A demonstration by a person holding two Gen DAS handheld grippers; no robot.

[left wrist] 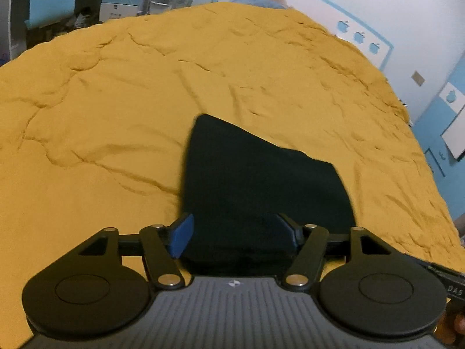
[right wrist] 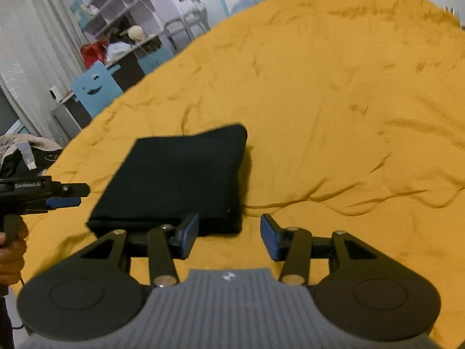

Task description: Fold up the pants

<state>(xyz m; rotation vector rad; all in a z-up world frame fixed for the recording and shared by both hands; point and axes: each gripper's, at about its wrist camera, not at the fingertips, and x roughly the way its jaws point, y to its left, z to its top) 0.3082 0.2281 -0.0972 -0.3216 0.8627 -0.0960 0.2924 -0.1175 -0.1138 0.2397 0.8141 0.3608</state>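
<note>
The pants (right wrist: 174, 180) lie folded into a thick dark rectangle on the yellow bedspread (right wrist: 334, 101), near the bed's near edge and well in from its far edge. The right wrist view shows the whole bundle from its right side: a flat top, a rounded fold at the far end and stacked layers along the near end. It also shows the left gripper (right wrist: 62, 197) from the side, coming in from the left, its blue-padded fingers just beside the bundle's left edge and apart from it; from this angle the gap between those fingers cannot be read. The left wrist view settles that: the left gripper (left wrist: 237, 237) has its fingers spread wide, with the near end of the pants (left wrist: 255, 186) filling the space between them, and whether the cloth touches either pad is hard to make out because the fabric is so dark. In that view the bundle looks like an irregular wedge, and its folds and layers are lost in the blackness. The right gripper (right wrist: 229, 240) hangs with its fingers wide apart and nothing between them but bedspread; its left finger sits in front of the bundle's near right corner, hiding a little of it. A hand (right wrist: 10, 250) grips the left tool's handle at the left border, cut off by the frame. Shelves (right wrist: 122, 26) and a blue chair (right wrist: 94, 88) stand beyond the bed, both blurred.
</note>
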